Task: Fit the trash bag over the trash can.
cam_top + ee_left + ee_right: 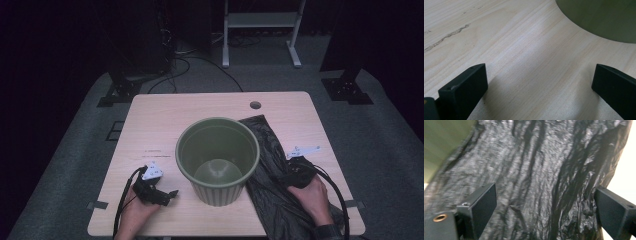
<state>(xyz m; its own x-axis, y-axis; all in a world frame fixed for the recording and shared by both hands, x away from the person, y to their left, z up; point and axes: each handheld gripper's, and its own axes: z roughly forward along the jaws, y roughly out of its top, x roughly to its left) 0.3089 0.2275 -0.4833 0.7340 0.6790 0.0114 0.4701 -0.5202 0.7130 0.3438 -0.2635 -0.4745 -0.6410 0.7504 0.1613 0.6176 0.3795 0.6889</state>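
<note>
While both tongs stand wide apart with nothing between them, the right tongs (pixel 544 212) hang just over the black bag (pixel 541 170). Its two flat black jaws sit on either side of the bag's wrinkly middle. The bag is thin and shiny plastic, full of long folds and little creases. In the high view the right tongs (pixel 295 167) are over the bag (pixel 265 145), which lies flat and crumpled on the right part of the counter (pixel 165 115), with one edge against the green bin (pixel 218 160) and its near end hanging past the counter's front edge.

The left tongs (pixel 539 87) are released too, low over bare, pale wood with fine lines in it. In the high view the left tongs (pixel 157 192) are near the front left of the counter, just beside the bin. The bin is round and smooth inside, with ribs down its outer wall. It stands upright in the middle of the counter, and it has nothing in it.
</note>
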